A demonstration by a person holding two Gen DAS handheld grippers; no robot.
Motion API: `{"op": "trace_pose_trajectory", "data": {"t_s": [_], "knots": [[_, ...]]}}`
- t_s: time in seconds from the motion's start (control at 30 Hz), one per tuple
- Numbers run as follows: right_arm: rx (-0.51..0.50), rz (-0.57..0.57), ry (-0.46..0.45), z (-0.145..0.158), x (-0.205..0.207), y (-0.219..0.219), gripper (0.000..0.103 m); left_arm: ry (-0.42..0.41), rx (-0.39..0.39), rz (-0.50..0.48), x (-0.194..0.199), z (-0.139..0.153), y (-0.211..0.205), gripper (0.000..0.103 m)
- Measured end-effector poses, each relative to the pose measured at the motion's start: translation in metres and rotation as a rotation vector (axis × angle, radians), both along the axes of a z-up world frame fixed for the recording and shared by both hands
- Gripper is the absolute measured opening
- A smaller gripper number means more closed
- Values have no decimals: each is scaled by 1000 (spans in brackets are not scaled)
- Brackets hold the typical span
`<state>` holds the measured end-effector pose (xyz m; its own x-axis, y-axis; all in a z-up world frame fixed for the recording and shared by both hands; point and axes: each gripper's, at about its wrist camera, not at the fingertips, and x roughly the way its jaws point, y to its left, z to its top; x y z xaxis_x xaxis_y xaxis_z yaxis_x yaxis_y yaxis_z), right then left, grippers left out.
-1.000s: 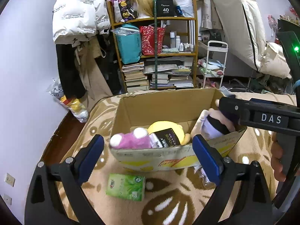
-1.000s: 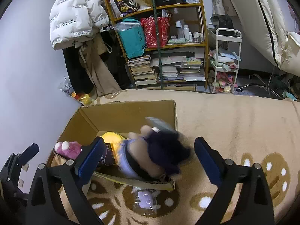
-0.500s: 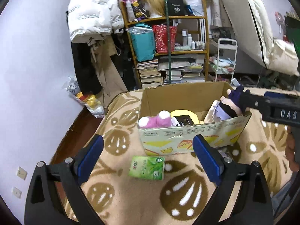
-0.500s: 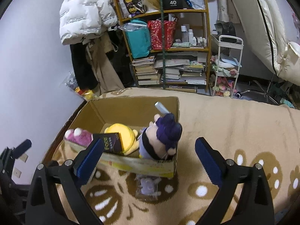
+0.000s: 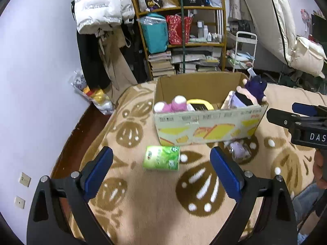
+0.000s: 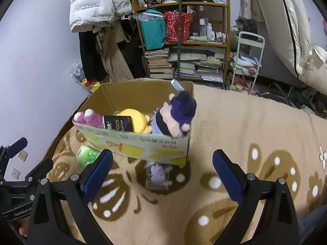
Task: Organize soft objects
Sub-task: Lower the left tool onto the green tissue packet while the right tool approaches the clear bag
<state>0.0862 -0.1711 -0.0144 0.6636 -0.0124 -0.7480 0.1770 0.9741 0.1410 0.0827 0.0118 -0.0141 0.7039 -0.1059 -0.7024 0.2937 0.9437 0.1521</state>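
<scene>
Where carpet (image 5: 155, 200) lies bare, both grippers gape.

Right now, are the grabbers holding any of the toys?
No. Both the left gripper and the right gripper are open with nothing between their fingers. The purple-haired doll sits in the cardboard box.

Left gripper (image 5: 161, 171) is pointing steeply downward with its jaws standing wide apart, blue pads (image 5: 98, 169) facing each other, nothing sitting between them. Right gripper (image 6: 162, 175) is tilting down the same way, jaws also spread wide and carrying nothing. A hand (image 5: 319, 169) is gripping the right gripper's handle at the left view's right edge.
</scene>
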Motion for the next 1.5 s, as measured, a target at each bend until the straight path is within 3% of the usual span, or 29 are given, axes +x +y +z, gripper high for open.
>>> {"op": "trace_pose_trajectory", "data": {"t_s": [0.6, 1.0, 1.5], "knots": [[-26, -26, 71, -24, 13, 0, 102, 100, 48, 50, 27, -34, 0, 95], [-38, 5, 131, -46, 32, 10, 102, 192, 15, 64, 50, -57, 1, 95], [-12, -13, 191, -68, 52, 6, 102, 294, 28, 68, 80, -94, -10, 95]]}}
